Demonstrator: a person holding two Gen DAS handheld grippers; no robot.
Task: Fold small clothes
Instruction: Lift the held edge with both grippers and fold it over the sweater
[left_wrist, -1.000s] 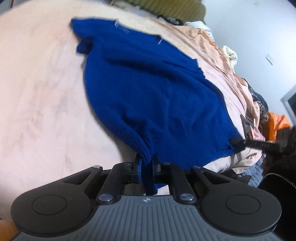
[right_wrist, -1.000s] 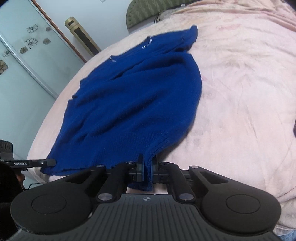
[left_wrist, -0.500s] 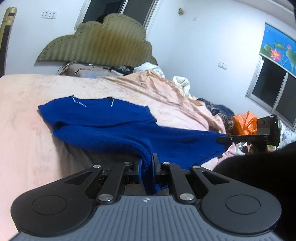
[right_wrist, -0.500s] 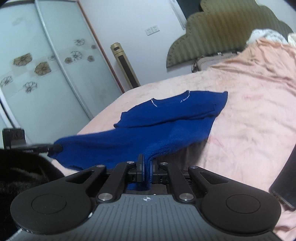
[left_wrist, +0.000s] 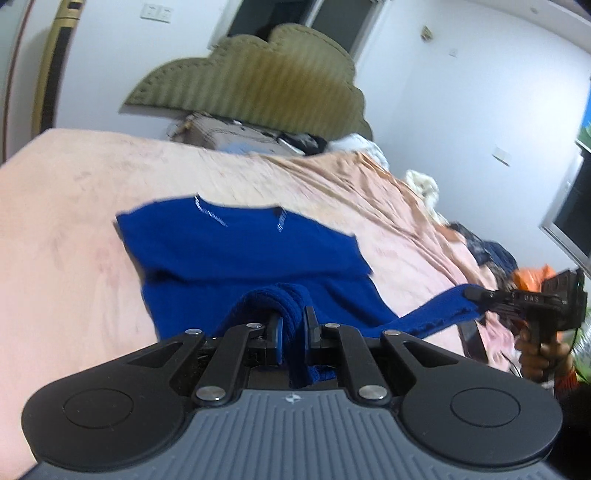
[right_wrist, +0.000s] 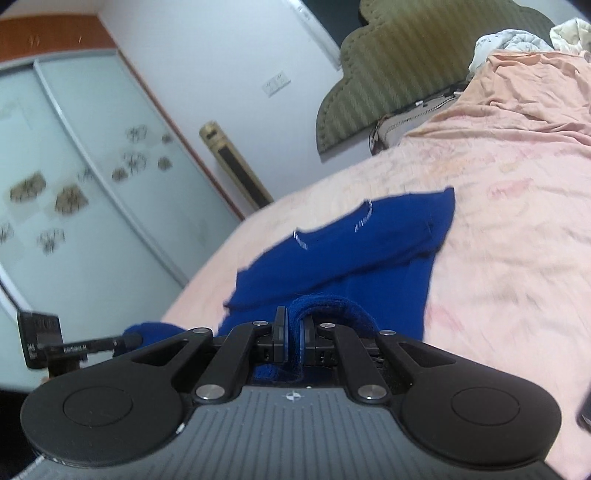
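A: Blue sweater (left_wrist: 251, 254) on the bed (left_wrist: 66, 206), collar end toward the green headboard (left_wrist: 258, 85). Upper part lies flat on the pink cover. Hem end is raised off the bed.

B: Left hand-held gripper (left_wrist: 291, 328)?

A: Closed on a thick bunched fold of the hem; knit bulges up over the fingertips and hangs down between them toward the camera. Right hand-held gripper (right_wrist: 291, 334) likewise, pinched tight on a rolled band of blue knit.

B: The two relative to each other?

A: From the left wrist view the right hand-held gripper (left_wrist: 517, 299) sits far right, past the bed's edge, clamping the other hem corner. A strip of hem stretches between the two. From the right wrist view the left hand-held gripper (right_wrist: 74, 347) is at far left, its tip buried in blue cloth.

B: What's unclear?

A: Both frames are motion-blurred. Sleeves not separable; a crease crosses the chest, whether that is a folded sleeve I cannot tell. The sweater's lower middle is hidden behind each gripper body. Clutter at the headboard and at the bed's far right is unreadable. A dark flat object (right_wrist: 585, 413) is cut by the right frame edge.

B: Hand pose?

A: Only the right hand (left_wrist: 535, 354) shows, wrapped round the handle below its gripper, which points leftward. Left hand hidden.
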